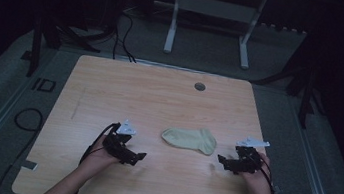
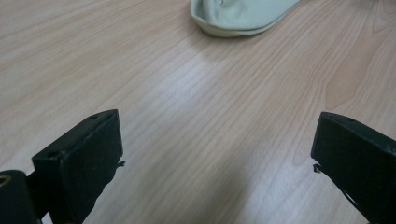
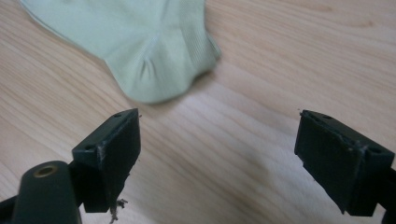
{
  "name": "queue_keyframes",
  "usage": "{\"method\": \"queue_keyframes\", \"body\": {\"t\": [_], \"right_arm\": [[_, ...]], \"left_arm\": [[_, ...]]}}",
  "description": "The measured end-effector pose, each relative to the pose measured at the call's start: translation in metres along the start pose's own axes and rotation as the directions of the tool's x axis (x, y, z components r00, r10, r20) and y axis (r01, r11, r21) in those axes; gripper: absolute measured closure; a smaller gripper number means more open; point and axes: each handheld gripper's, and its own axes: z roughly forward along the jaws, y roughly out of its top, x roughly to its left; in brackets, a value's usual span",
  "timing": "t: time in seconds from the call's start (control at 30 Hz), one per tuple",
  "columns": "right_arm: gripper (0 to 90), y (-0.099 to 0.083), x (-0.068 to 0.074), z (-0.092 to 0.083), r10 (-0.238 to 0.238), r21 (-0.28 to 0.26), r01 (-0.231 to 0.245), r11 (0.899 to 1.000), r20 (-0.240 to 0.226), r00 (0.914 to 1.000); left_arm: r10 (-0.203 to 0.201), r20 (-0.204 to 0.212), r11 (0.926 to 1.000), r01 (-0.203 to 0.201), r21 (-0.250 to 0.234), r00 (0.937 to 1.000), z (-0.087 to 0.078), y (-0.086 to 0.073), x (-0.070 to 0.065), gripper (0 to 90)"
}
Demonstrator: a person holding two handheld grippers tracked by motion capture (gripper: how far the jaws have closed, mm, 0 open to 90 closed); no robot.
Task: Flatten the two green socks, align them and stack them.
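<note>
On the near left of the wooden table [image 1: 110, 89], the left gripper [image 1: 138, 156] hovered low with its jaws spread wide and nothing between them, aimed toward the middle; that pose read as a ready stance for reaching in from that side. Between the two tools, near the table's centre, lay the sock [image 1: 189, 139], flat and apart from both grippers. It was pale yellow-green, a short ankle sock, with ribbed knit and a rounded end toward the right; its rim on the left looked slightly raised, though the dim light made that hard to judge. On the near right, the right gripper [image 1: 222, 161] mirrored the first, jaws released and empty, pointing at the sock's nearer end and closer to it.
</note>
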Motion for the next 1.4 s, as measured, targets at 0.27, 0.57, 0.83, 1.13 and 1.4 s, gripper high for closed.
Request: {"method": "queue_keyframes", "body": {"t": [0.27,0.57,0.83,1.13,1.4], "right_arm": [[14.2,-0.024,-0.004,-0.007,0.045,-0.027,-0.044,0.999,0.025,0.9987],[14.2,-0.048,-0.003,-0.023,0.102,-0.071,-0.097,0.993,0.072,0.9922],[14.3,-0.063,-0.001,-0.033,0.132,-0.088,-0.123,0.988,0.110,0.9851],[14.3,-0.073,-0.005,-0.039,0.180,-0.136,-0.160,0.978,0.149,0.9724],[14.3,-0.077,-0.013,-0.038,0.215,-0.158,-0.186,0.970,0.194,0.9570]], "left_arm": [[0.001,-0.016,1.0000,-0.001,0.008,0.9999,-0.007,-0.017,0.002,2.0],[-0.026,-0.044,0.9997,0.026,-0.001,0.9987,-0.018,-0.039,0.007,2.0],[-0.068,-0.090,0.9977,0.067,-0.005,0.9936,-0.035,-0.063,0.017,2.0],[-0.130,-0.146,0.9911,0.125,-0.047,0.9807,-0.054,-0.085,0.027,2.0],[-0.148,-0.198,0.9884,0.139,-0.062,0.9689,-0.062,-0.097,0.032,2.0]]}}
